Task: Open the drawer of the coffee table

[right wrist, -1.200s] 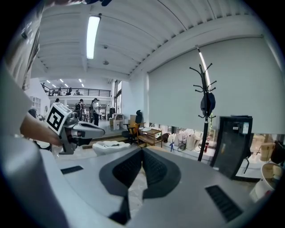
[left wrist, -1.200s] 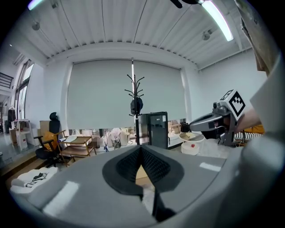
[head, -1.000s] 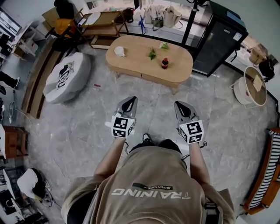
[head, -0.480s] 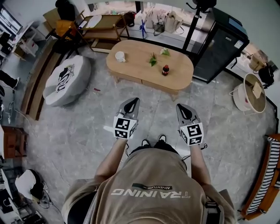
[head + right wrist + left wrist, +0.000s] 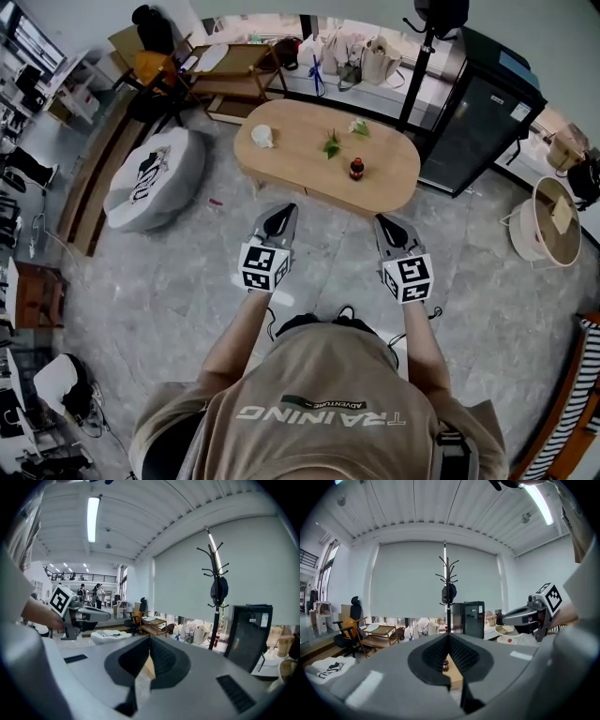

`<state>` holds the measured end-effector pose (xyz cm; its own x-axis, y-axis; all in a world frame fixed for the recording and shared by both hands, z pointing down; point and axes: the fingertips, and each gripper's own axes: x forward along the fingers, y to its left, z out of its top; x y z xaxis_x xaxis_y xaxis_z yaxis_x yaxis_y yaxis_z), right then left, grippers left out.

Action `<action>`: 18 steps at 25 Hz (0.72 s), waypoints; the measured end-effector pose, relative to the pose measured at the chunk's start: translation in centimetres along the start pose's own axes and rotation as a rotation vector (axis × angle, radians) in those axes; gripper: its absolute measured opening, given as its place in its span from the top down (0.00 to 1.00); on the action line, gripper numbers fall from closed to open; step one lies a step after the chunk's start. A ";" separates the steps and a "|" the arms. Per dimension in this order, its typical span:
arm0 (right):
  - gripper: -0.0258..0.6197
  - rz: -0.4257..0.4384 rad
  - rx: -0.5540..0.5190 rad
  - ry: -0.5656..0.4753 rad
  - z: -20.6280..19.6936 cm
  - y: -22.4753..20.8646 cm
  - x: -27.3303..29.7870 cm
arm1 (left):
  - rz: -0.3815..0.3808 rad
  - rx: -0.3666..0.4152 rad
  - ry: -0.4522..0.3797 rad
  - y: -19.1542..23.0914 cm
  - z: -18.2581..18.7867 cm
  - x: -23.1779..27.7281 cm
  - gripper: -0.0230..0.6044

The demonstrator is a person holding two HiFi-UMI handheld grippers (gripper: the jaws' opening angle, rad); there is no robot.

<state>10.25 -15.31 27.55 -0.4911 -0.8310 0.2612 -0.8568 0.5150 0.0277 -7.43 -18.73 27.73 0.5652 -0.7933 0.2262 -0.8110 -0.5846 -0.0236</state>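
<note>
Left claw point(image 5: 281, 214): jaws together, nothing gripped; it hovers over the floor point(image 5: 169, 281), pointing at the counter point(image 5: 300, 141).
Right claw point(image 5: 386, 225): jaws closed tip to tip, empty; level with the left one, well apart from it, aimed the same way.
Counter: oval, wooden, just ahead of both claws; neither touches it.
Drawer point(image 5: 309, 188): in the counter's near side, facing the claws; it looks pushed in, though its front is hard to make out.
On the counter: a white cup point(image 5: 263, 137) at the left end, two green sprigs point(image 5: 331, 144) mid-top, a small dark bottle point(image 5: 356, 169) near the front edge.
Around: a pale pouf point(image 5: 155, 173) left of the counter, a black cabinet point(image 5: 483, 112) to its right.
</note>
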 end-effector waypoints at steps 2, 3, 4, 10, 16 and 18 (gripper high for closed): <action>0.95 0.002 -0.005 -0.013 0.1 -1.5 0.7 | 0.012 0.005 0.002 -0.3 0.2 1.1 0.95; 0.95 0.004 0.000 -0.020 0.1 -2.2 1.0 | 0.015 0.006 0.007 -0.5 0.2 1.6 0.95; 0.95 0.006 0.007 -0.025 0.1 -2.9 1.2 | 0.017 0.006 0.014 -0.7 0.0 2.0 0.95; 0.95 0.012 0.031 -0.022 -1.3 -5.6 3.0 | 0.018 0.004 0.051 -1.0 -1.6 4.0 0.95; 0.95 0.030 0.058 0.042 -4.2 -6.1 5.8 | 0.000 -0.040 0.089 -0.2 -4.8 5.9 0.95; 0.95 0.024 0.075 0.044 -5.3 -6.0 7.3 | -0.002 -0.031 0.096 0.9 -6.1 6.7 0.95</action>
<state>12.64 -23.36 34.40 -0.5054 -0.8079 0.3031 -0.8551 0.5159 -0.0510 -5.29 -23.48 35.20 0.5510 -0.7713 0.3186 -0.8150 -0.5794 0.0069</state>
